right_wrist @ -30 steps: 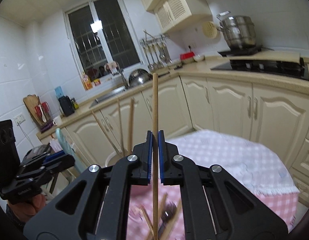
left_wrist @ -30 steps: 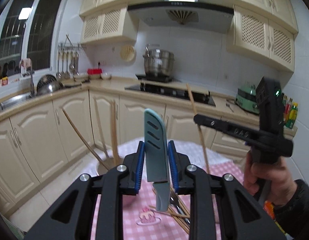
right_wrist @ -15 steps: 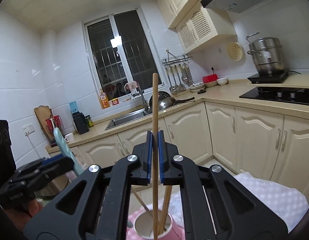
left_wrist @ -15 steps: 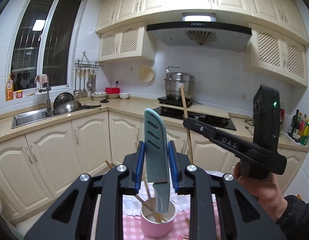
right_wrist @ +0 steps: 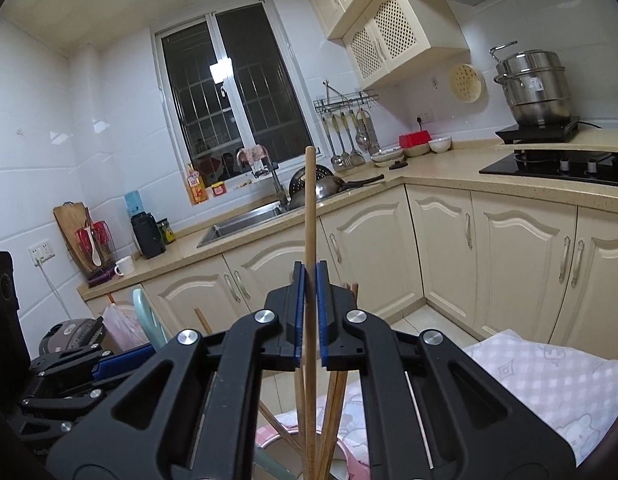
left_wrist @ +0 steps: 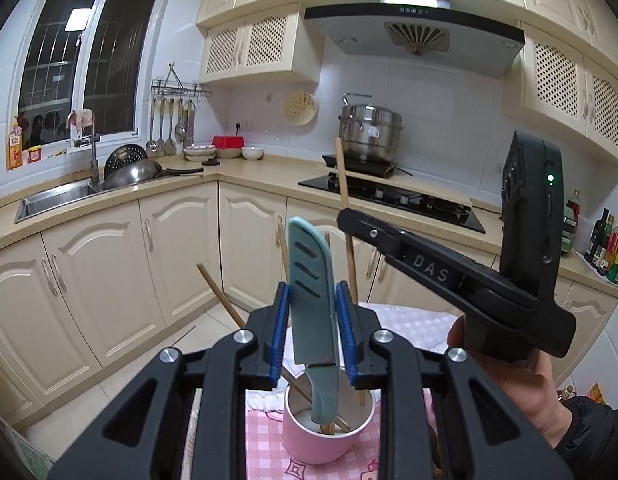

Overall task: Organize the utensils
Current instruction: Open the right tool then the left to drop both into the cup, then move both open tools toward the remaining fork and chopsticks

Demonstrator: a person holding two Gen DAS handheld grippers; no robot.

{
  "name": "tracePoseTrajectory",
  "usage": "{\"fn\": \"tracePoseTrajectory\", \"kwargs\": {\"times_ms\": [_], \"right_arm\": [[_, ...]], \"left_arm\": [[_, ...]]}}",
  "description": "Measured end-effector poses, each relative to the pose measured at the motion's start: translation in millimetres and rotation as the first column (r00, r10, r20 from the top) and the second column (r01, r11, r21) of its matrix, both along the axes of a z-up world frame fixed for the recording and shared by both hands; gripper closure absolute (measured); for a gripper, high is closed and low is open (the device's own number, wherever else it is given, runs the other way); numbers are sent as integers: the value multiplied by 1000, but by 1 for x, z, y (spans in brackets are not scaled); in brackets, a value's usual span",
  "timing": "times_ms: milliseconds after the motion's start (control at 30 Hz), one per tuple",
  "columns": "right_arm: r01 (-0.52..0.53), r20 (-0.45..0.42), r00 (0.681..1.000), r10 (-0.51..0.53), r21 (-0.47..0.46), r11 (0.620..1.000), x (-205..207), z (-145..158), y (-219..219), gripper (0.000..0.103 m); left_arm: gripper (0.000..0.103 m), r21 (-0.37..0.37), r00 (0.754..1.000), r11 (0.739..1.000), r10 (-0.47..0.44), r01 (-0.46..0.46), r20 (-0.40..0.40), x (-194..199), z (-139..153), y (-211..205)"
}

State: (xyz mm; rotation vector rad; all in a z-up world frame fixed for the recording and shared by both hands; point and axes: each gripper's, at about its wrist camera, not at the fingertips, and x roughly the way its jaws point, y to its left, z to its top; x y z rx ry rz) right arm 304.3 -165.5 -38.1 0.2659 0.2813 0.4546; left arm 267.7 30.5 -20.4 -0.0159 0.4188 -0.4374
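My left gripper (left_wrist: pixel 312 330) is shut on a teal knife (left_wrist: pixel 311 280), held upright with its lower end inside a pink cup (left_wrist: pixel 325 436) on the checked tablecloth. Several wooden chopsticks (left_wrist: pixel 219 296) stand in the cup. My right gripper (right_wrist: pixel 309 312) holds one upright wooden chopstick (right_wrist: pixel 309 216) between its blue pads, with a slight gap showing; its lower end reaches into the cup (right_wrist: pixel 277 448). The right gripper (left_wrist: pixel 449 276) shows in the left wrist view, just right of the knife. The left gripper (right_wrist: pixel 89 368) shows at lower left in the right wrist view.
The pink checked tablecloth (right_wrist: pixel 549 372) covers a small table in front of cream kitchen cabinets (left_wrist: pixel 109 264). A sink (left_wrist: pixel 57 196), a hob (left_wrist: pixel 393 196) and a steel pot (left_wrist: pixel 369 132) are on the counter behind.
Both grippers have come down over the pink cup. The knife's lower end and the chopstick's lower end are now inside the cup. The right gripper's pads look slightly looser around the chopstick.
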Motion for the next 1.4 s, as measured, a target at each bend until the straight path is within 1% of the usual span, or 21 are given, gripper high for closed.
{"fn": "tracePoseTrajectory", "kwargs": {"times_ms": [67, 133, 167, 200, 233, 267, 333, 367, 467, 533, 633, 767, 900, 1067, 1267, 1400], "right_arm": [[-5, -22, 1000, 5, -13, 1000, 1, -6, 2, 97], [-18, -68, 998, 17, -18, 1000, 2, -13, 0, 96], [-17, -92, 996, 15, -19, 1000, 2, -15, -2, 89], [-9, -108, 994, 7, -22, 1000, 1, -16, -5, 61], [15, -113, 993, -18, -23, 1000, -3, -15, -12, 36], [36, -99, 994, -37, -17, 999, -8, -14, -17, 15], [60, -94, 994, -61, -20, 998, -18, -9, -30, 16], [68, -99, 993, -70, -17, 998, -20, -7, -37, 15], [91, -123, 988, -91, -5, 996, -30, -2, -57, 6], [110, -136, 984, -112, -17, 994, -36, 0, -68, 6], [115, -168, 979, -116, -17, 993, -46, 0, -83, 6], [125, -201, 971, -130, -40, 991, -56, 0, -98, 6], [129, -246, 959, -140, -58, 990, -65, -5, -109, 6], [131, -296, 944, -146, -72, 989, -75, -16, -122, 6], [107, -338, 932, -129, -83, 991, -87, -26, -129, 6], [68, -367, 925, -103, -108, 992, -96, -32, -129, 6]], "left_arm": [[80, 9, 1000, 1000, -5, 5, -13, 2, -4, -2], [80, 16, 999, 1000, -7, 7, -35, 3, -10, -4], [77, 14, 999, 1000, -7, 7, -41, 4, -12, -4], [72, 14, 999, 1000, -1, 2, -41, 3, -12, -3], [51, 12, 999, 1000, 7, -6, -36, 1, -12, -3], [31, 6, 1000, 1000, 16, -16, -26, -1, -11, -1], [20, -19, 999, 999, 32, -32, 12, -10, -7, 4], [16, -22, 999, 999, 36, -35, 20, -12, -6, 4], [11, -23, 998, 998, 55, -54, 39, -19, 1, 4], [9, -22, 997, 998, 62, -61, 46, -25, 4, 2], [8, -11, 996, 998, 66, -65, 53, -31, 8, -4], [8, 2, 996, 997, 77, -77, 47, -40, 9, -11], [8, -10, 997, 997, 77, -77, 23, -49, 8, -15], [8, -4, 997, 997, 76, -76, -10, -57, 0, -22], [8, 3, 997, 998, 67, -67, -44, -65, -10, -28], [8, 21, 996, 998, 67, -66, -67, -69, -16, -30]]}}
